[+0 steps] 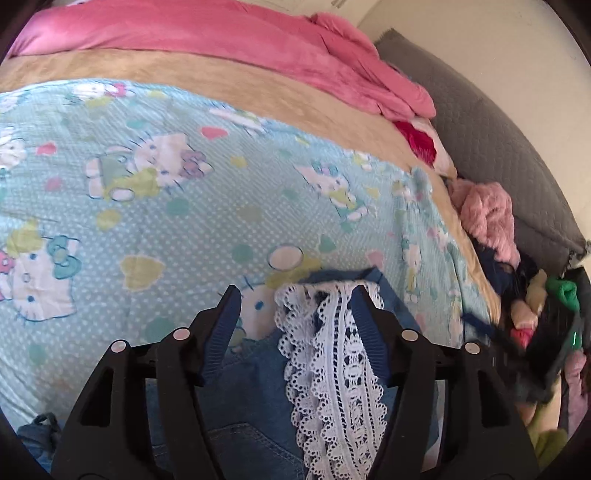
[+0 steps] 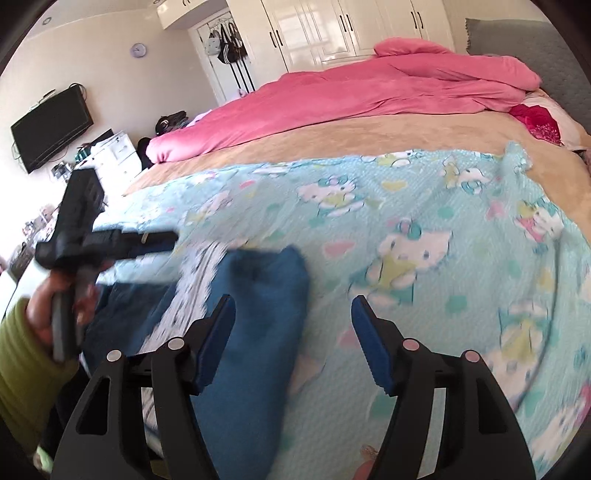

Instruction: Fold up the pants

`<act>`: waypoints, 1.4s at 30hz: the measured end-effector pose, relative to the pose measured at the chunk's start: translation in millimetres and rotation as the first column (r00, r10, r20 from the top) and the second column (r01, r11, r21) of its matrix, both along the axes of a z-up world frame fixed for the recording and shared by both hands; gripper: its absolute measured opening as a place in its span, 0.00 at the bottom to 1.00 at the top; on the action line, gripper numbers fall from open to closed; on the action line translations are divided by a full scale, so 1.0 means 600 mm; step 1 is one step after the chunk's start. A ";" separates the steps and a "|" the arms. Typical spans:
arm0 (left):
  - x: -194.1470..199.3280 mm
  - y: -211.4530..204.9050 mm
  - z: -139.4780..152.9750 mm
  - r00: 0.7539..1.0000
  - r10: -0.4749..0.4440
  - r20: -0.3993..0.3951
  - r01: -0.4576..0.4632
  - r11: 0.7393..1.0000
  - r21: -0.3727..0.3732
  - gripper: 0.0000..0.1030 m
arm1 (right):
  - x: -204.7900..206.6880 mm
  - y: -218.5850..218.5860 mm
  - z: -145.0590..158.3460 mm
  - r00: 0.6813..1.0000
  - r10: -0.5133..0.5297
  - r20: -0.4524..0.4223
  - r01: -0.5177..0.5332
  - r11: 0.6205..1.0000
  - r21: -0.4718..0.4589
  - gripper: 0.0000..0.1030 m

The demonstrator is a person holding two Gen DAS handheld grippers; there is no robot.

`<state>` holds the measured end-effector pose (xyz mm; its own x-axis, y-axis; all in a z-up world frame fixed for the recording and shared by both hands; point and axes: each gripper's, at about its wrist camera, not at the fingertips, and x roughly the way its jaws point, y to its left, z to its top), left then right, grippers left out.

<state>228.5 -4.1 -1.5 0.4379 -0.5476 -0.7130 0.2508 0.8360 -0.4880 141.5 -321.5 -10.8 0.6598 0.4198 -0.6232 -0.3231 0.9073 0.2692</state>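
Observation:
The pants are blue denim [image 1: 251, 398] with a white lace strip [image 1: 340, 369] down the leg. They lie on the light blue cartoon-cat sheet [image 1: 147, 206]. My left gripper [image 1: 295, 295] is open, its jaws wide apart over the denim and lace, holding nothing. In the right wrist view the blue leg [image 2: 266, 295] and blurred lace [image 2: 195, 273] lie at lower left. My right gripper [image 2: 293, 306] is open above the leg's edge and the sheet. The left gripper [image 2: 147, 240] also shows there, held in a hand at far left.
A pink duvet [image 2: 369, 96] lies across the far side of the bed on a tan blanket [image 2: 332, 136]. A pile of clothes [image 1: 487, 221] lies at the right by a grey headboard [image 1: 498, 140]. White wardrobes [image 2: 332, 29] and a wall TV [image 2: 51, 129] stand beyond.

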 end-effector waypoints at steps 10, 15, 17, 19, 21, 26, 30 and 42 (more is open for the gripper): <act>0.028 -0.032 -0.061 0.996 -0.011 -0.094 0.008 0.999 -0.031 0.29 | 0.156 0.068 -0.048 0.979 0.129 -0.157 -0.137 0.990 -0.045 0.61; -0.005 -0.041 -0.020 0.999 -0.036 0.002 0.036 0.997 0.066 0.10 | 0.167 0.078 -0.079 0.967 0.161 -0.198 -0.164 0.986 0.003 0.06; -0.023 -0.039 0.002 0.998 -0.053 0.034 0.049 0.993 0.107 0.09 | 0.158 0.067 -0.071 0.977 0.139 -0.158 -0.139 0.990 0.014 0.06; -0.031 -0.037 0.013 0.997 -0.064 0.041 0.058 0.991 0.122 0.09 | 0.157 0.052 -0.066 0.986 0.095 -0.135 -0.095 0.995 0.004 0.06; -0.027 -0.041 0.009 0.997 -0.065 0.035 0.060 0.987 0.146 0.10 | 0.166 0.047 -0.071 0.985 0.080 -0.153 -0.079 0.997 0.016 0.06; 0.005 -0.048 -0.025 1.000 -0.029 -0.008 0.030 0.983 0.179 0.21 | 0.166 0.066 -0.082 0.988 0.037 -0.151 -0.056 0.991 -0.119 0.07; 0.000 -0.031 -0.022 1.000 -0.011 -0.001 0.011 0.983 0.182 0.37 | 0.143 0.028 -0.053 0.996 -0.026 -0.091 0.017 0.995 -0.102 0.16; -0.134 -0.008 0.020 0.999 0.016 0.051 -0.027 0.974 0.223 0.52 | 0.015 -0.081 -0.007 0.984 -0.176 0.028 0.176 0.984 0.007 0.74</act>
<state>148.3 -9.0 10.3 0.4849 -0.3666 -0.7940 0.2505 0.9281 -0.2755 150.3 -369.9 -14.7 0.7410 0.2981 -0.6017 -0.1661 0.9496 0.2660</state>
